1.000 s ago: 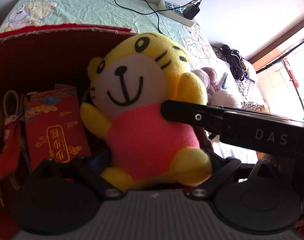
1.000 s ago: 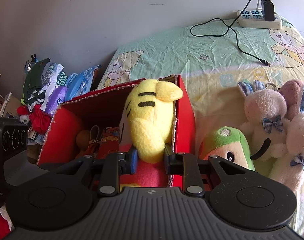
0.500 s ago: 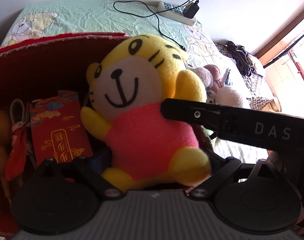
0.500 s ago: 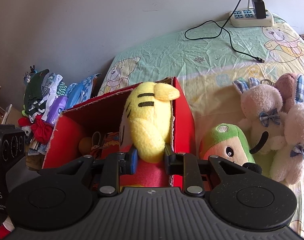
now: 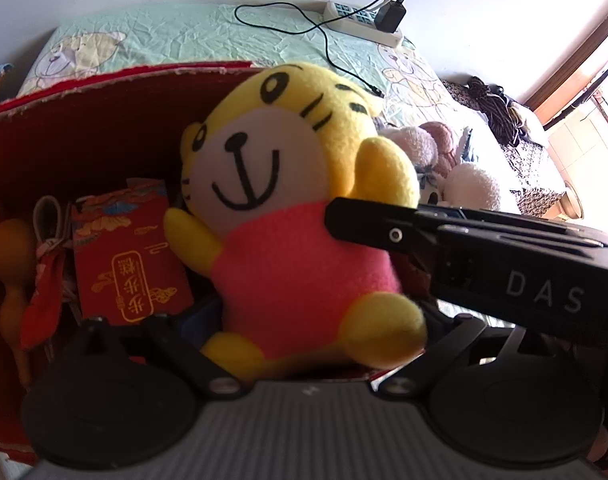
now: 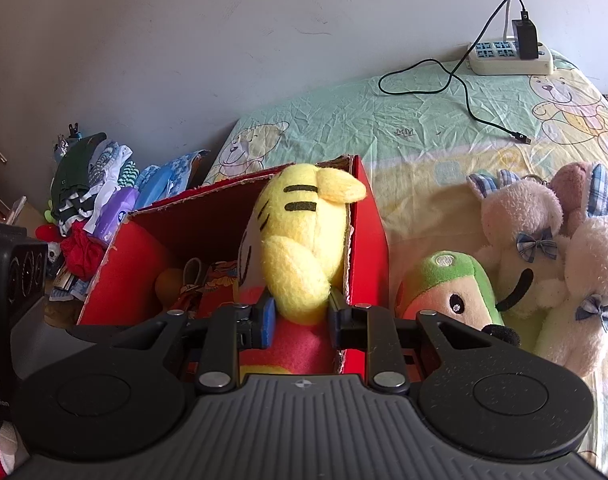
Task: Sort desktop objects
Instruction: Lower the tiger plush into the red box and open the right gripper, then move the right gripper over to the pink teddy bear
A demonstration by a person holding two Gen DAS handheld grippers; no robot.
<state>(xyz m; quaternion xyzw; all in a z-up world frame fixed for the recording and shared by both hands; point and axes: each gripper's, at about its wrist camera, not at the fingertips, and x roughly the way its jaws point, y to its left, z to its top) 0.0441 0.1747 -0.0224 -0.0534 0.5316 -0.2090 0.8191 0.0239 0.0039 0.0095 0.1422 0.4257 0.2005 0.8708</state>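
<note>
A yellow tiger plush [image 5: 288,200] in a pink shirt sits upright at the right end of the red cardboard box [image 5: 104,128]. My right gripper [image 6: 300,314] is shut on the plush's [image 6: 300,248] yellow arm; in the left wrist view its black finger [image 5: 367,228] presses against the plush's side. The left gripper [image 5: 300,320] faces the plush from the front, jaws spread wide on either side of its feet, apparently not squeezing. Inside the box lie a red envelope pack [image 5: 132,264] and an orange gourd [image 5: 10,240].
The box [image 6: 367,248] stands on a bear-print sheet [image 6: 383,120]. To its right lie a green-capped plush [image 6: 451,292] and pink bunny plushes [image 6: 519,232]. A power strip [image 6: 507,56] with a cable is at the back. Folded clothes [image 6: 92,184] are piled at left.
Both views have shifted only slightly. The right gripper's hold on the tiger plush is unchanged, and the plush stays at the box's right end.
</note>
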